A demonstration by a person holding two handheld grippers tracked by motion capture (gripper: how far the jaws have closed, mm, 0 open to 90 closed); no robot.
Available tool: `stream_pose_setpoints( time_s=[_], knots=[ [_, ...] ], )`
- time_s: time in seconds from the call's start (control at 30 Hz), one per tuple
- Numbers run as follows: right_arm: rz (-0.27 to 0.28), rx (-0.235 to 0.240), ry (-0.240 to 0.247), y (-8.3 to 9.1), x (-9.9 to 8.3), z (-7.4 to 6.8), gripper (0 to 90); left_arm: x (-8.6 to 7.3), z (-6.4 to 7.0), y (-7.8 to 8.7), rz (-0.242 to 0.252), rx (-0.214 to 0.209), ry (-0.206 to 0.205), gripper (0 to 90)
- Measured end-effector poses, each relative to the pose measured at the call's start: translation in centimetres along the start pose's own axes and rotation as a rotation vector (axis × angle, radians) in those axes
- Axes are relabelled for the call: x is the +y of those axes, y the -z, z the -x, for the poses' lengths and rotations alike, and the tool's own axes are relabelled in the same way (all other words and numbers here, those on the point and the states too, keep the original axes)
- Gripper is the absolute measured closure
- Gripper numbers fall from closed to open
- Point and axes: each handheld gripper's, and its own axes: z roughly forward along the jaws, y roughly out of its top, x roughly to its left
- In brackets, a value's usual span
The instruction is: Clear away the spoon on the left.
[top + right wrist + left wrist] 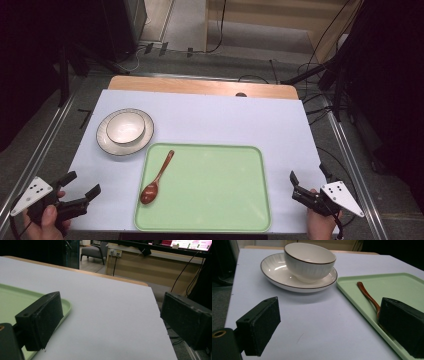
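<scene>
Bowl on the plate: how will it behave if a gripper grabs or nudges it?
The bowl looks like glazed ceramic, so probably rigid, fairly heavy for its size, and breakable if dropped. Its glossy wall may slip between flat pads. It stands on a narrow foot on the smooth plate, so a sideways push would likely slide it rather than tip it.

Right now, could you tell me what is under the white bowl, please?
The bowl stands on a white plate with a dark rim, left of the green tray. The plate's middle is covered by the bowl, so it cannot be seen.
</scene>
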Motion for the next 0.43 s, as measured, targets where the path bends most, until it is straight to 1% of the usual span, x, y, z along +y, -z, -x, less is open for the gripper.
stream_pose_setpoints(
  time_s=[0.07,0.1,0.13,0.27,0.43],
  knots=[
    [0.002,0.004,0.004,0.04,0.04,-0.02,5.1,-0.34,-0.24,0.06,-0.010,0.015,0.007,3.8],
    [0.003,0.003,0.004,0.04,0.05,-0.05,5.1,-0.41,-0.31,0.02,-0.013,0.009,0.006,3.8],
    [0.002,0.003,0.004,0.03,0.05,-0.06,5.1,-0.45,-0.25,-0.08,-0.015,0.013,0.010,3.8],
    [0.000,0.005,0.004,0.01,0.04,-0.15,5.1,-0.45,0.09,-0.40,-0.032,0.020,-0.013,3.8],
    [0.000,0.006,0.002,-0.01,0.00,-0.12,5.1,-0.49,0.04,-0.58,-0.037,0.013,-0.007,3.8]
  ],
)
